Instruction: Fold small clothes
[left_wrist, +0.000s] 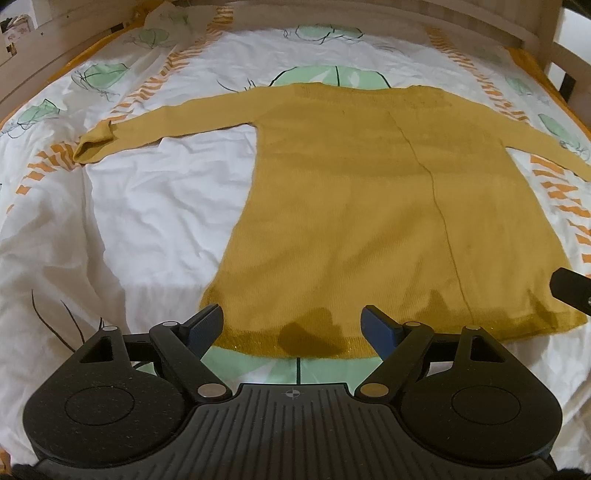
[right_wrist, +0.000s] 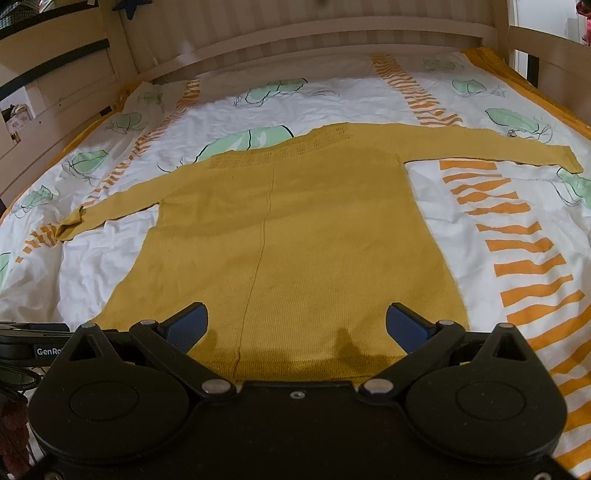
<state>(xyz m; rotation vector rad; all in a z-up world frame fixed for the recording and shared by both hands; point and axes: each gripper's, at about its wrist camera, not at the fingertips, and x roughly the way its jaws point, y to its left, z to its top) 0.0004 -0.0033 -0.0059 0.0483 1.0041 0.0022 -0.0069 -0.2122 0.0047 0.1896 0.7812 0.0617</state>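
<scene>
Both grippers, left gripper (left_wrist: 293, 326) and right gripper (right_wrist: 295, 326), gape with nothing between their pads, just above the hem of one mustard sweater (left_wrist: 369, 192), spread flat ahead, two sleeves outstretched, on one bedsheet (left_wrist: 140, 206).

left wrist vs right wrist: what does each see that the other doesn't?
Left wrist only: the bottom hem of the sweater with sheet below it, plus the right tool's tip at the frame's right edge.
Right wrist only: the right sleeve's cuff and the headboard full width.
Both: the mustard sweater spread flat on the patterned sheet, left sleeve out, each tool open above the hem end.
</scene>
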